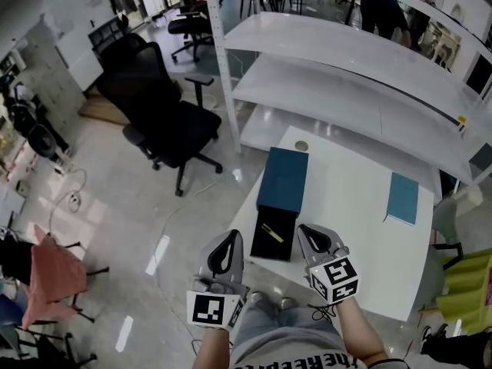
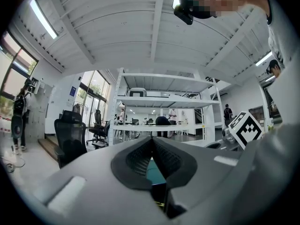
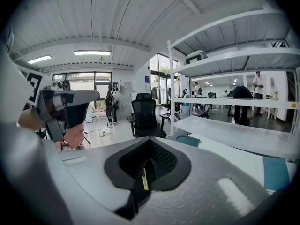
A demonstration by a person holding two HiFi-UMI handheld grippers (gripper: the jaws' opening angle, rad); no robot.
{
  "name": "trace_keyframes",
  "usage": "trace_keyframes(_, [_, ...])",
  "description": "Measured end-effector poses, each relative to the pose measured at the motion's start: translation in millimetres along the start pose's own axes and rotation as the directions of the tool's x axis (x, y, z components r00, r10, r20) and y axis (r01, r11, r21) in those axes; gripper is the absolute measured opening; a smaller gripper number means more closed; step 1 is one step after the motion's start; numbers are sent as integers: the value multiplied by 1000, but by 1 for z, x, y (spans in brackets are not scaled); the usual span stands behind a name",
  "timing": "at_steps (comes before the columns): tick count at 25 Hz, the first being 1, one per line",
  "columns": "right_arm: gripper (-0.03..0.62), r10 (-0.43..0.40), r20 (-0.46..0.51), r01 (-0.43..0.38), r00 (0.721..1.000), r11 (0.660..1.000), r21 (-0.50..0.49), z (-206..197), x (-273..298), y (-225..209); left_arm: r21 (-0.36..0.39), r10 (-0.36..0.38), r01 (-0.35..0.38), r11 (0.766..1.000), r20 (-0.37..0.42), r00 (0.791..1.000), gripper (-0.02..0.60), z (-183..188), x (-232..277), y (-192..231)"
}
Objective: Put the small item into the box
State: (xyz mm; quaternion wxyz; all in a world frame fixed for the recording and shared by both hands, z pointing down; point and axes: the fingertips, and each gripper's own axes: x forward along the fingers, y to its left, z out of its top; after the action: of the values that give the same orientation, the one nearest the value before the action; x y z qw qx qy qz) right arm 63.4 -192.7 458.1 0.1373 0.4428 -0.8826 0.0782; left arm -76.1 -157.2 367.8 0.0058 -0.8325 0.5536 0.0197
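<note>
**Desk:** Start at the jaws. What do they hold?

**Field:** Nothing. The left gripper [image 1: 230,237] has its jaws pressed tip to tip, empty. The right gripper [image 1: 306,230] is likewise closed on nothing. A yellow sliver shows through the slot below its tips, but the head view suggests that is the item lying beyond, not something pinched.

**Desk:** Where is the item, then?

**Field:** The slim gold item [image 1: 270,233] lies slantwise on the black lining of the open box [image 1: 269,254]. It is ahead of and between the two grippers, nearer the right one and apart from both. The teal lid [image 1: 283,177] is thrown open on the far side.

**Desk:** And around that?

**Field:** The box sits at the near-left corner of a white table [image 1: 346,271]. A flat teal piece [image 1: 402,198] lies well off to the right gripper's right. A black office chair [image 1: 157,102] stands beyond the left gripper, and white shelving [image 1: 338,60] rises behind the table.

**Desk:** Which step is this?

**Field:** By my reading the placing is done, with the item in and both grippers clear. If anything remains, it is shutting the lid. That would call for reaching past the item to the lid's far edge and tipping it back without nudging the box off the corner.
</note>
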Motion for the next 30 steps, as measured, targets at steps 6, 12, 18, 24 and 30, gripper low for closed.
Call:
trace_keyframes(6, [2,-11,72,12,997,1000,-2,20,-19,0,6,-6,6,1000,7,1000,15,3,-4,-7])
trace_keyframes(12, [2,-20,126,21,992,1000,0,38,-35,0,12,-4,4,1000,11,1000,14,7,-7,-10])
trace_keyframes(18, [2,-35,165,37,986,999,-11,45,-46,0,17,-7,6,1000,20,1000,15,9,-10,-15])
trace_keyframes(24, [2,-46,205,49,978,999,-10,54,-56,-1,23,-4,4,1000,28,1000,14,12,-13,-17])
trace_keyframes(30, [2,-57,247,63,967,998,-16,64,-65,-1,28,-3,2,1000,28,1000,14,13,-15,-18])
